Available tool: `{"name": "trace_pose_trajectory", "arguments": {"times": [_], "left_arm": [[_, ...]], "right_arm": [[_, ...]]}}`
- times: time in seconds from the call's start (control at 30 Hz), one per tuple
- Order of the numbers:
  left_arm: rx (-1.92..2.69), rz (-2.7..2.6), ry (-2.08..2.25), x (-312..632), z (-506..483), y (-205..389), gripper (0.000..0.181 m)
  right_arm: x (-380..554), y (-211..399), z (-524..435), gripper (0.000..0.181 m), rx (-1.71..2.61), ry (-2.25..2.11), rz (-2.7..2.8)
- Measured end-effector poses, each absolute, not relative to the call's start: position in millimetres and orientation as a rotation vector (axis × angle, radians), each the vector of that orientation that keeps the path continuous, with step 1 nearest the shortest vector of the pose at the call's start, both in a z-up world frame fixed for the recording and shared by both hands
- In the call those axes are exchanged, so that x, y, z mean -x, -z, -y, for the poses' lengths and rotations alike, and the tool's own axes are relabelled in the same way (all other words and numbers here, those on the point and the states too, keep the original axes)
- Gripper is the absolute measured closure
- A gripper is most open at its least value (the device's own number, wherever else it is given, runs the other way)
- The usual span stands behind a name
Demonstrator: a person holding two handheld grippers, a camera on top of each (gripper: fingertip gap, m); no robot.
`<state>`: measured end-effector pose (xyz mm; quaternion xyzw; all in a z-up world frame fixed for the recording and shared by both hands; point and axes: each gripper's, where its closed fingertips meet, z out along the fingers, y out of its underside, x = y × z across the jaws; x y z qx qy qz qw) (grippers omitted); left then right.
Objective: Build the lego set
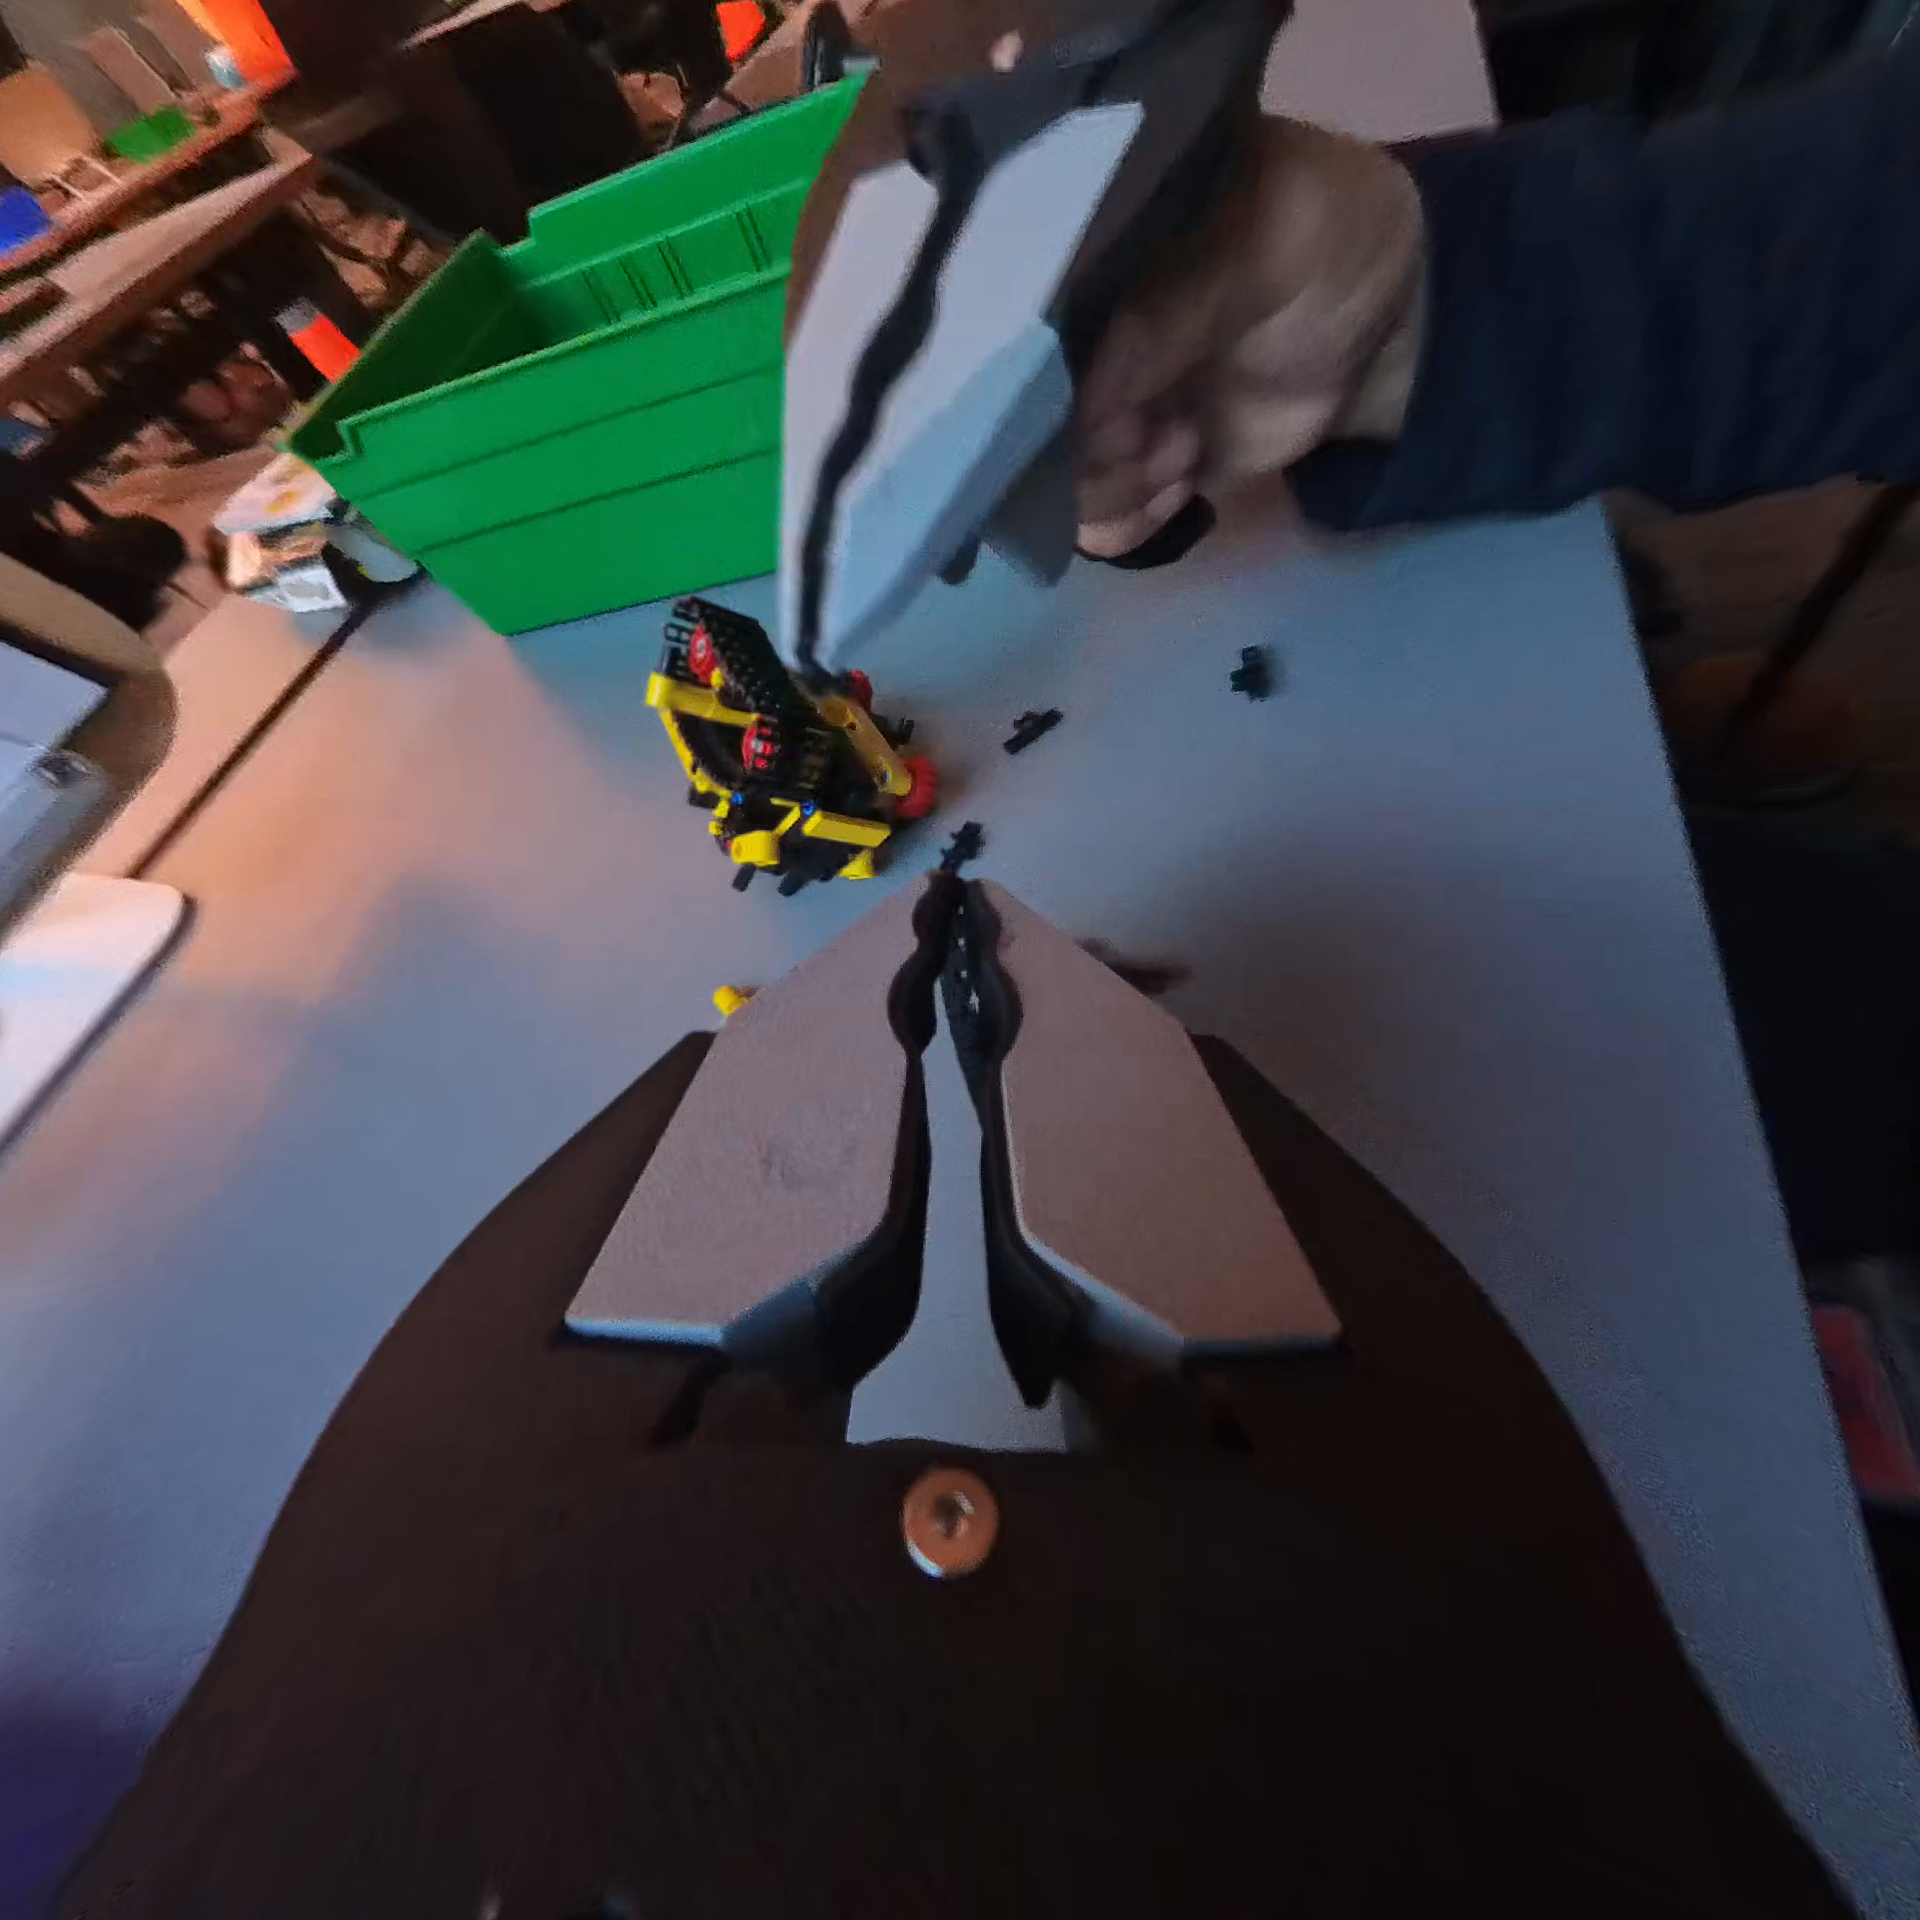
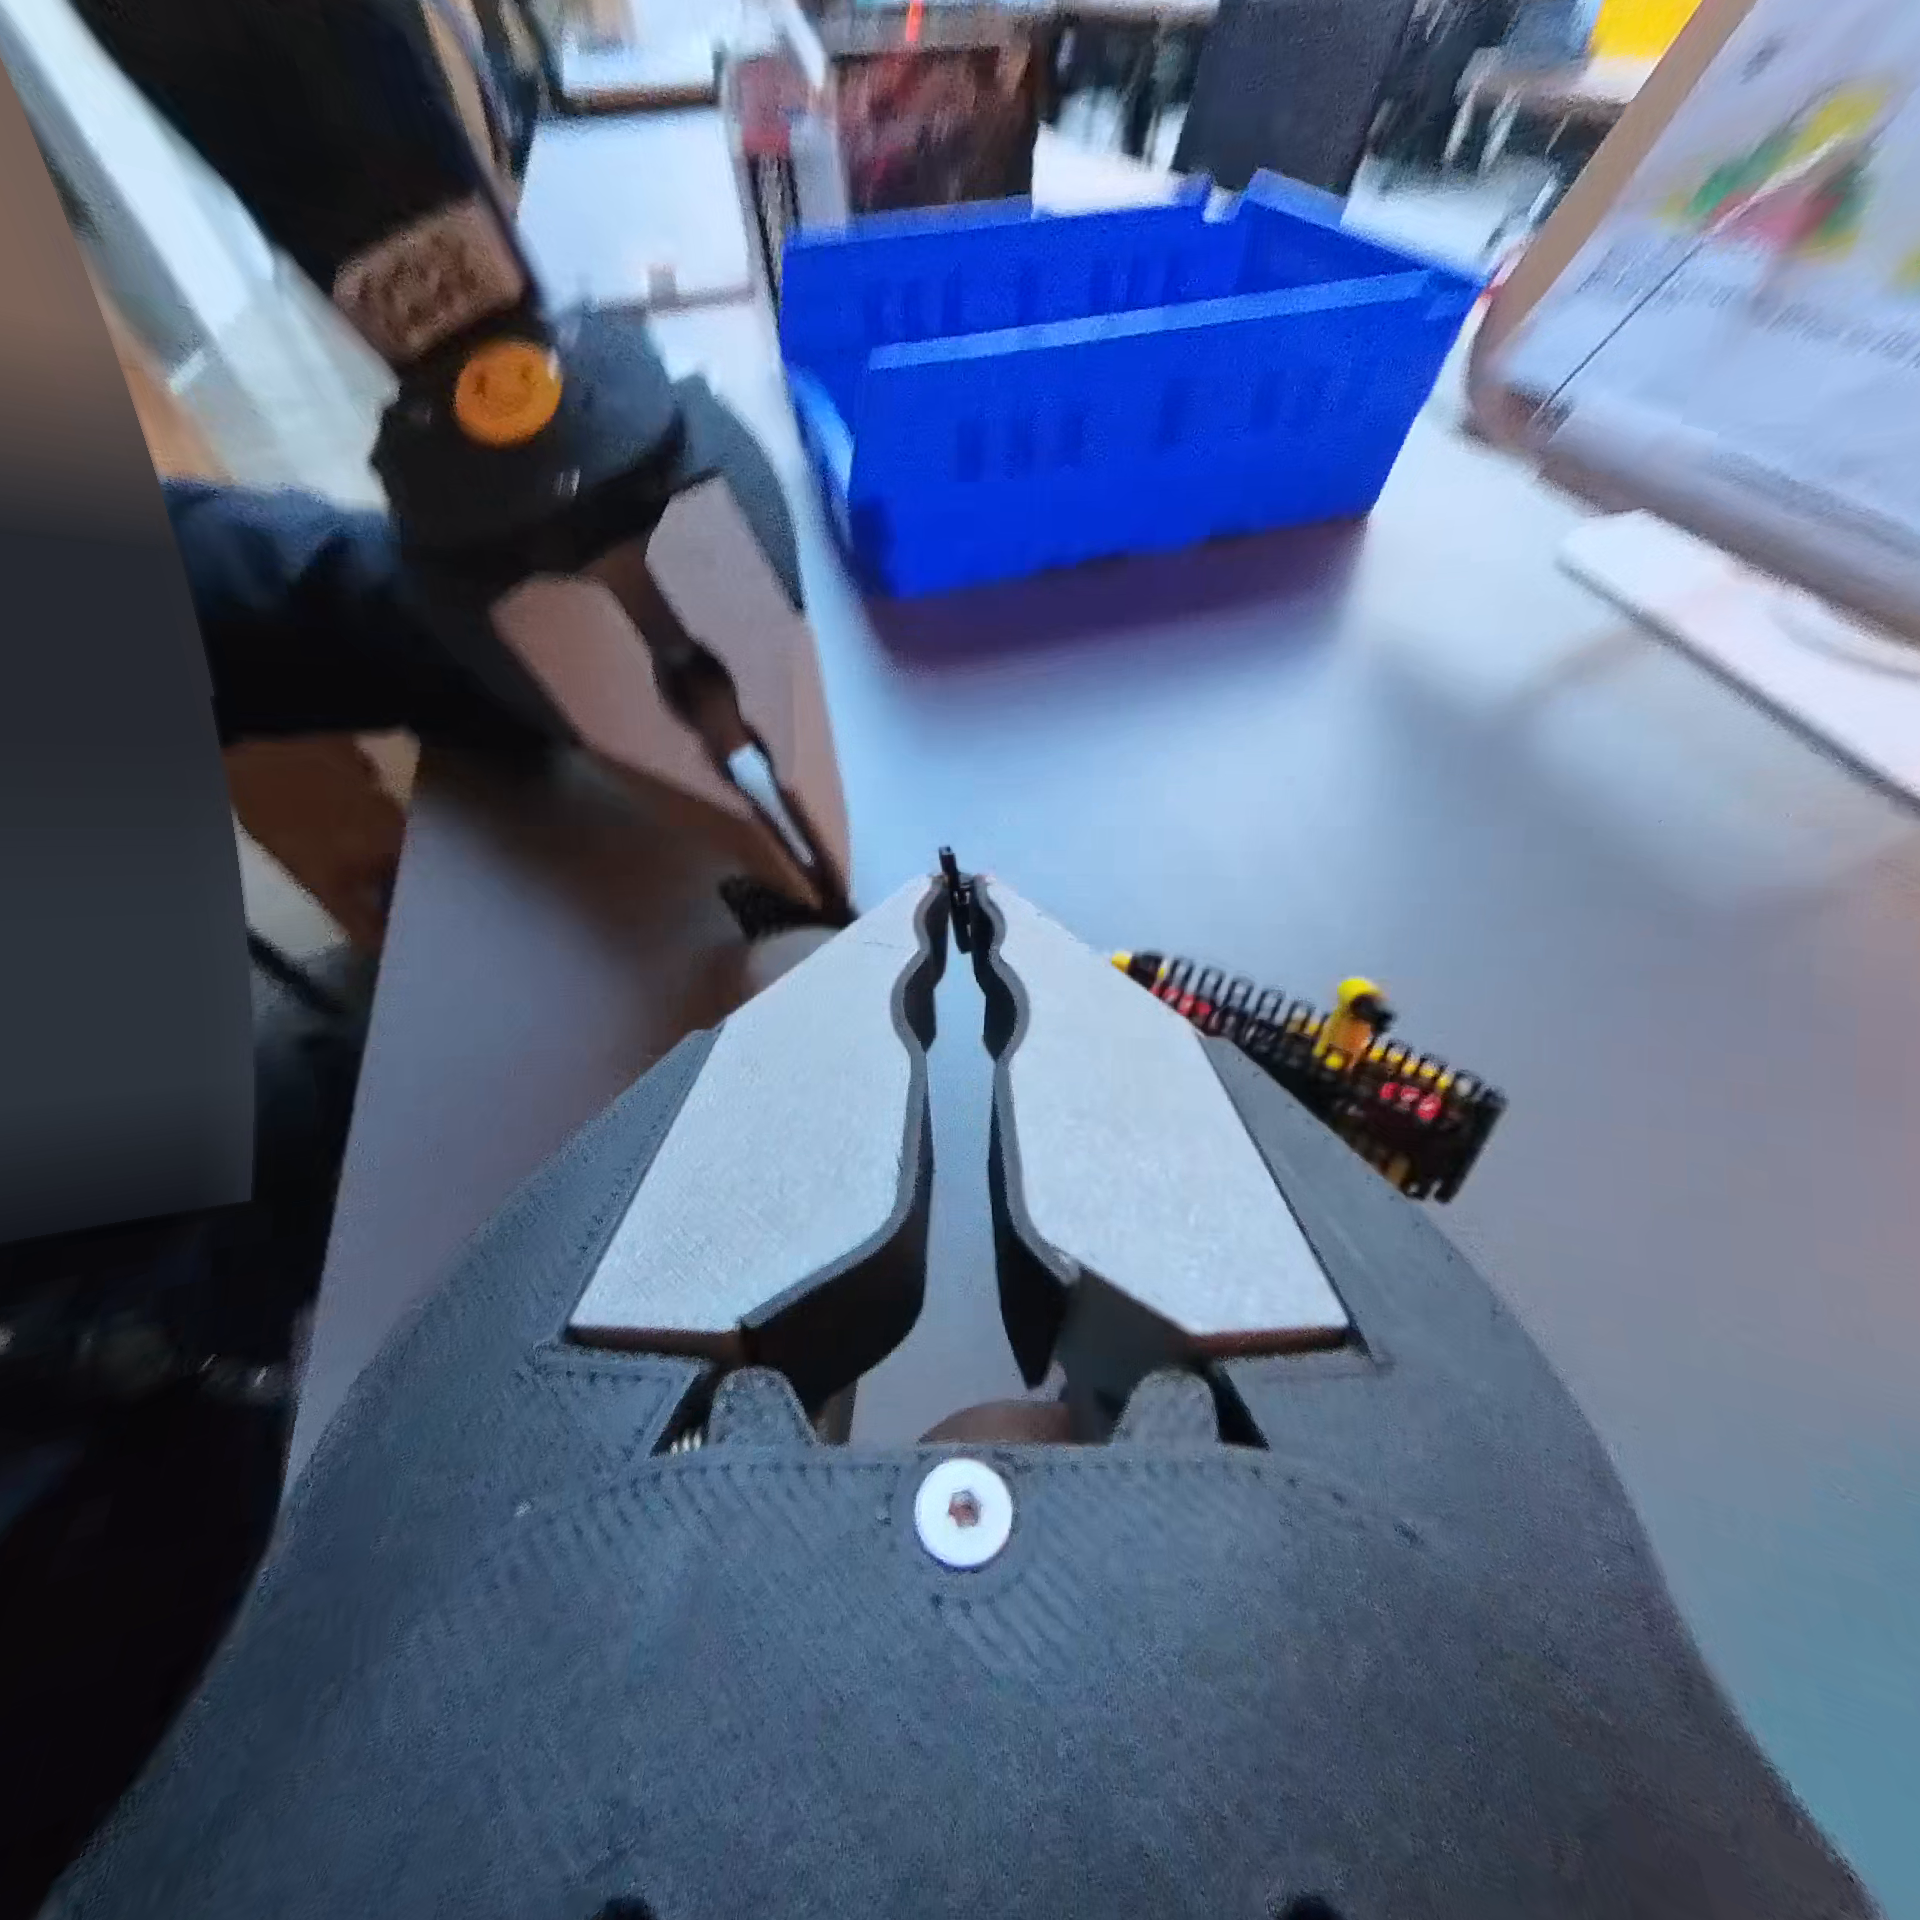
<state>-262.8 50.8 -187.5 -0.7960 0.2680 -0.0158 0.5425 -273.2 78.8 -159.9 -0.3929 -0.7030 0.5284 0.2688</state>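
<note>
A yellow and black lego model (image 1: 790, 758) with red wheels lies on the grey table (image 1: 416, 1039). It also shows in the right wrist view (image 2: 1340, 1060), right of my fingers. My left gripper (image 1: 956, 883) is shut on a thin black lego piece (image 1: 961, 956) that sticks out past the tips, just in front of the model. My right gripper (image 2: 956, 883) is shut on a small black pin (image 2: 954, 899). In the left wrist view the right gripper (image 1: 821, 655) comes down from above, with its tips at the model's far side. The left gripper (image 2: 821, 904) shows at the left of the right wrist view.
A green bin (image 1: 582, 416) stands behind the model. A blue bin (image 2: 1112, 395) stands farther back in the right wrist view. Loose black pieces (image 1: 1032, 729) (image 1: 1252, 670) and a yellow piece (image 1: 730, 997) lie on the table. A screen (image 2: 1714, 312) stands at the right. The left gripper's tips are roughly 4 centimetres from the right gripper's.
</note>
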Motion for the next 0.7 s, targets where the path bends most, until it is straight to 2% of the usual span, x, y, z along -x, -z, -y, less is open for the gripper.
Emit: {"name": "trace_pose_trajectory", "arguments": {"times": [0.1,0.13,0.17,0.27,0.37,0.43,0.47,0.53,0.57,0.63,0.7], "left_arm": [[1.906,-0.545,0.157,273,-50,186,0.181],[1.906,-0.530,0.178,274,-50,185,0.181],[1.908,-0.521,0.202,273,-50,185,0.181],[1.920,-0.535,0.186,273,-51,188,0.181],[1.935,-0.561,0.174,271,-51,193,0.181],[1.931,-0.563,0.174,270,-51,193,0.181],[1.933,-0.561,0.173,271,-51,193,0.181],[1.933,-0.556,0.177,271,-51,193,0.181],[1.933,-0.555,0.175,271,-51,193,0.181],[1.934,-0.556,0.167,272,-51,193,0.181],[1.932,-0.555,0.167,272,-51,192,0.181]], "right_arm": [[268,188,-73,0.178,1.059,-1.279,2.074],[267,198,-72,0.166,1.062,-1.211,2.122],[269,207,-73,0.165,1.071,-1.146,2.151],[270,234,-80,0.167,1.071,-0.936,2.239],[271,232,-74,0.166,0.985,-0.913,2.234],[267,228,-65,0.180,0.949,-0.982,2.245],[263,237,-65,0.180,0.970,-0.963,2.298],[263,255,-77,0.172,1.035,-0.820,2.341],[267,249,-75,0.160,1.019,-0.838,2.308],[264,241,-65,0.168,0.987,-0.936,2.302],[263,254,-70,0.173,0.998,-0.833,2.345]]}}
